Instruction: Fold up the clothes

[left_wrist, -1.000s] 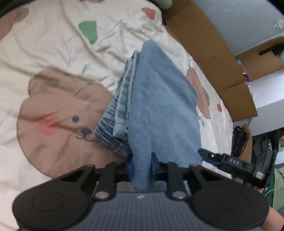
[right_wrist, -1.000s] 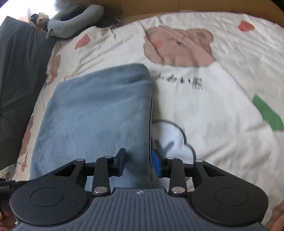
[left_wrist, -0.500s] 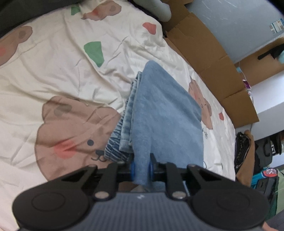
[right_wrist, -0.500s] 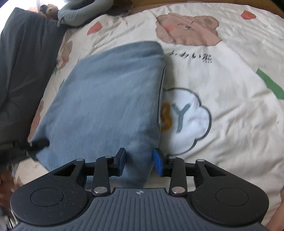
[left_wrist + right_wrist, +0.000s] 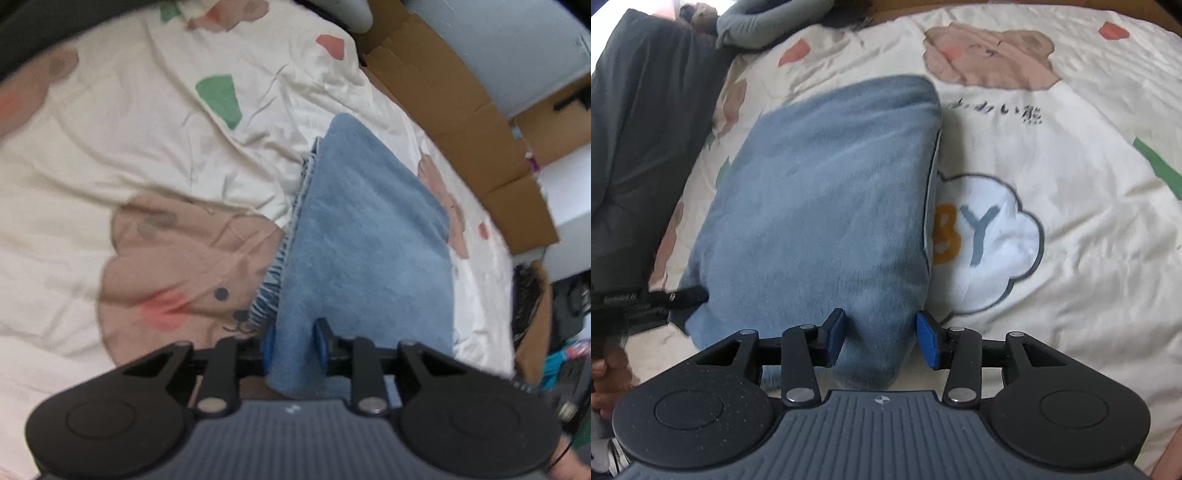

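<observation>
- The folded blue garment [image 5: 827, 206] lay on the bed's printed cover [image 5: 1052, 155], reaching away from both sets of fingers, with its near edge running between them.
- The left gripper [image 5: 294, 345] had the near left corner of the garment between its fingers [image 5: 322, 341]; its jaws were opening, and the cloth still filled the gap, so the pads seemed still to press it lightly.
- The right gripper [image 5: 882, 338] was opening too, its blue pads [image 5: 928, 338] standing off the near right corner, which lay loose between them (released, by the look of it).
- Judged as the let-go after a fold: both sides ought to open fully before lifting, and rise straight up, so no pad drags the top layer askew.
- A striped denim layer [image 5: 275, 266] showed left of the left fingers, under the top fold; a clumsy pull-out could fan it out further.
- On the cover, right of the right fingers, a white cloud [image 5: 990, 243] carried the letters "BY" with an orange "B" partly hidden under the garment.
- Farther off stood a line of small dark characters [image 5: 997, 110] below a bear [image 5: 990, 55], too blurred to read surely.
</observation>
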`<control>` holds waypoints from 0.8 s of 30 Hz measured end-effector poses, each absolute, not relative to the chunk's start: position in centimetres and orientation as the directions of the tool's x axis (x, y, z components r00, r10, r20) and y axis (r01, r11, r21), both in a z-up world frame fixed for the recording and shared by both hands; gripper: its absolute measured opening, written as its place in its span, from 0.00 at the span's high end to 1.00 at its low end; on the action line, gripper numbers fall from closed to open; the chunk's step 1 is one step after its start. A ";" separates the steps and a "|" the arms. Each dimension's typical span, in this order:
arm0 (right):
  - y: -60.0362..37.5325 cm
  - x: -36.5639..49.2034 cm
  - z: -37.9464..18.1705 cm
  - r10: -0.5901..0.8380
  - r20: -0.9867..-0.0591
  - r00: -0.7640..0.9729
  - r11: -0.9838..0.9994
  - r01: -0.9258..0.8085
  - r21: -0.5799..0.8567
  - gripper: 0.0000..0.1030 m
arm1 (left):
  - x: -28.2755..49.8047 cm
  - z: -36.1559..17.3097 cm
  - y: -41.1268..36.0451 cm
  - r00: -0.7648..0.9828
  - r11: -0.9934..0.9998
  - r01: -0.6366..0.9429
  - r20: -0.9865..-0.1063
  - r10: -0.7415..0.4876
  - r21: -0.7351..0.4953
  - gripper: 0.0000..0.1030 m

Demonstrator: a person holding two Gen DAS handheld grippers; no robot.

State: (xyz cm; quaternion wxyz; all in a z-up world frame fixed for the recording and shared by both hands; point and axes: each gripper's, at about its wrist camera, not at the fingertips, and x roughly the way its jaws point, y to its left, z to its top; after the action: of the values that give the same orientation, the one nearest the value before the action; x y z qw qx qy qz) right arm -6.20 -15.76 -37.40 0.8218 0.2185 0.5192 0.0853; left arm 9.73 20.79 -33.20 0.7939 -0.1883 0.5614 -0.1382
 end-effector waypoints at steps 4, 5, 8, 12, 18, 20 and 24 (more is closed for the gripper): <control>-17.3 -5.2 -37.6 0.364 -0.791 0.491 0.856 0.158 0.492 0.48 | 10.7 -31.8 21.2 0.347 0.911 0.018 -0.852 -0.392 -0.412 0.56; -17.7 -4.9 -37.8 0.371 -0.785 0.496 0.844 0.174 0.508 0.47 | 11.1 -31.7 21.3 0.356 0.913 0.018 -0.851 -0.387 -0.408 0.50; -18.5 -3.9 -38.5 0.388 -0.773 0.502 0.815 0.204 0.542 0.47 | 12.3 -31.4 21.4 0.373 0.910 0.013 -0.842 -0.389 -0.414 0.45; -18.9 -2.5 -39.5 0.413 -0.768 0.490 0.795 0.217 0.566 0.45 | 13.8 -32.0 20.6 0.369 0.892 0.018 -0.826 -0.426 -0.451 0.40; -18.5 -1.1 -40.8 0.472 -0.742 0.476 0.764 0.200 0.614 0.38 | 15.1 -34.0 18.9 0.313 0.885 0.031 -0.836 -0.450 -0.464 0.39; -18.4 -0.8 -41.3 0.490 -0.734 0.471 0.753 0.195 0.628 0.39 | 15.3 -34.9 18.6 0.293 0.891 0.035 -0.848 -0.442 -0.453 0.40; -18.2 -0.3 -41.4 0.507 -0.729 0.460 0.751 0.178 0.635 0.49 | 15.4 -35.8 18.8 0.281 0.874 0.019 -0.836 -0.471 -0.486 0.43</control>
State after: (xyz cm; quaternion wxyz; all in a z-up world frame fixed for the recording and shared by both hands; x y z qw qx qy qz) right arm -0.34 -18.18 -41.37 0.7854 0.3365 0.5088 0.1049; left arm 15.44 18.80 -35.83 0.7760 -0.1955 0.5785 -0.1579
